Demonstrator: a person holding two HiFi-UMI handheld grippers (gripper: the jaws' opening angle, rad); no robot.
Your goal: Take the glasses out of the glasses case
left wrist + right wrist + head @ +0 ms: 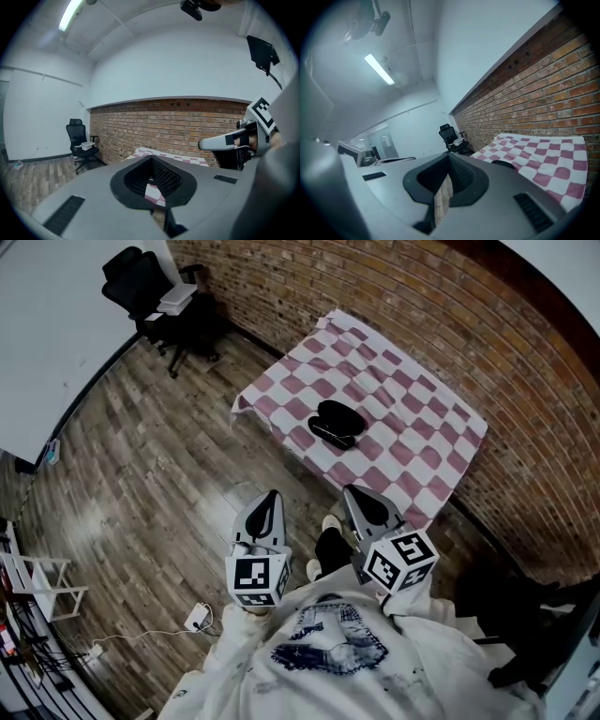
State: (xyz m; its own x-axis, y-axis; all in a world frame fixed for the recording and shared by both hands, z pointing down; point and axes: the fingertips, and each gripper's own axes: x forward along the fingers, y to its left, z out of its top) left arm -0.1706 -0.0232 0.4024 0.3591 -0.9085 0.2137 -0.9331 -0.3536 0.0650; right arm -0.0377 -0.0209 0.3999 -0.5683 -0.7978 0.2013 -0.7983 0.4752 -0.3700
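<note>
evidently left hand-held gripper [271, 499] and right hand-held gripper [352, 494] closed, empty; glasses case [334, 424] contents unreadable.

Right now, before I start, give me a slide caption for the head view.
Left gripper and right gripper, both shut and empty, short of the glasses case on the checkered table.

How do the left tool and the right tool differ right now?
The left tool hangs over the wood floor; the right tool reaches closer to the checkered table. The left tool is held level, the right tool rolled sideways, going by its tilted view. Both are shut, empty, and well short of the glasses case.
</note>
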